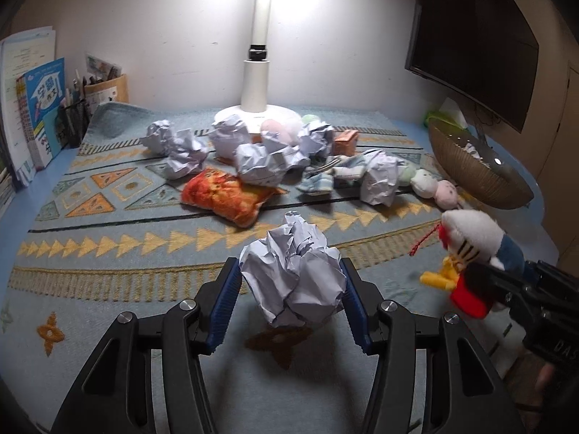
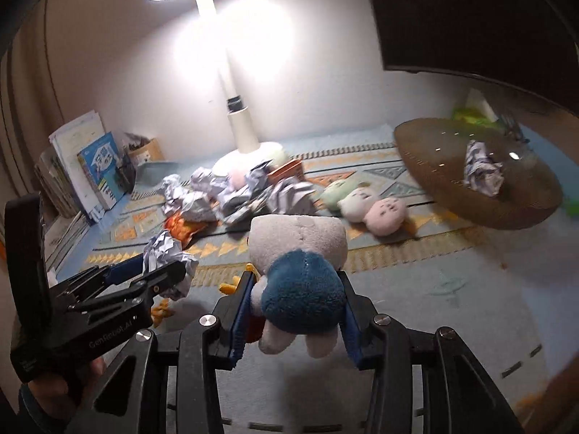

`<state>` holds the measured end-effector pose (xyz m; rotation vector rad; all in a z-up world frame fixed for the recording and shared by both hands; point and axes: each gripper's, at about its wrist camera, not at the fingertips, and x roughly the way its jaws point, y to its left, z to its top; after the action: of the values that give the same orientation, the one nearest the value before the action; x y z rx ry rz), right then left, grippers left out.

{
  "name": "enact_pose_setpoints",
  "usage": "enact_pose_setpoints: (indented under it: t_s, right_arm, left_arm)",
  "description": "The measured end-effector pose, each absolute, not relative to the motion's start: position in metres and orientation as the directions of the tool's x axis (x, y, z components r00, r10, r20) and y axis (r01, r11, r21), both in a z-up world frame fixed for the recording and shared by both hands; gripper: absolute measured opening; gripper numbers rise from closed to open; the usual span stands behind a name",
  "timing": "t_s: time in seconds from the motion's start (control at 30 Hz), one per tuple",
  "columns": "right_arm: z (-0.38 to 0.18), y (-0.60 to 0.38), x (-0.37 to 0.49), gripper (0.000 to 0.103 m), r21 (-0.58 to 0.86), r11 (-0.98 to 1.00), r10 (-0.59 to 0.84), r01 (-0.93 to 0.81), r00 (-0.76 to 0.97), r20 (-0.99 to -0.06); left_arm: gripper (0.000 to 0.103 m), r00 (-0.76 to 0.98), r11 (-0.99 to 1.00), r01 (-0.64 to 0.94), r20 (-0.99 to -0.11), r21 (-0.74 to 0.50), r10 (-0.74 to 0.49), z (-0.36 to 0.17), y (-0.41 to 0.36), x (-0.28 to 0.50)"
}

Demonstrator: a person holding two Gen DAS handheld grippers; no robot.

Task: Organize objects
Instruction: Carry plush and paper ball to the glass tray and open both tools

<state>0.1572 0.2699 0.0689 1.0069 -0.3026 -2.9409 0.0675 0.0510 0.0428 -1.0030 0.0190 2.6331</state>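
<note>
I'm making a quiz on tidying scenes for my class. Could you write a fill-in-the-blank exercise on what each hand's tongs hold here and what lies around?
1. The left tongs are shut on a crumpled ball of ____.
2. The right tongs grip a plush toy whose back is white and ____.
3. One paper ball already lies inside the woven ____.
4. The white lamp is switched ____.

Missing words: paper; blue; basket; on

Near rug (image 1: 108, 289) open; paper-ball clutter (image 1: 253, 159) blocks lamp base (image 1: 253, 115); basket (image 2: 434, 166) apparently reachable.
</note>
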Motion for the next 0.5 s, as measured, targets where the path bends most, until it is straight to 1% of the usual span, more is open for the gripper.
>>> enact_pose_setpoints:
  t_s: [0.1,0.27,0.37,0.43,0.5]
  right_arm:
    - [0.089,0.317,0.154,0.042,0.181,-0.977,-0.021,-0.116,-0.789,-0.614]
    - [0.129,0.398,0.152,0.042,0.144,-0.955,0.139,-0.261,-0.818,-0.558]
    - [0.141,0.435,0.139,0.042,0.163,-0.936,0.172,-0.311,-0.811,-0.558]
    - [0.143,0.451,0.127,0.042,0.171,-0.928,0.182,-0.332,-0.802,-0.569]
    - [0.145,0.463,0.117,0.042,0.177,-0.922,0.189,-0.346,-0.797,-0.574]
  left_arm:
    - [0.051,-0.703,-0.926,-0.37,-0.63,-0.076,0.332,0.06,0.09,0.072]
    - [0.051,-0.676,-0.863,-0.499,-0.589,-0.078,0.444,0.097,0.168,0.062]
    - [0.051,-0.66,-0.832,-0.548,-0.565,-0.09,0.495,0.115,0.217,0.049]
    - [0.051,-0.627,-0.807,-0.577,-0.567,-0.122,0.534,0.121,0.247,0.036]
    - [0.051,-0.618,-0.803,-0.583,-0.573,-0.125,0.538,0.12,0.274,0.023]
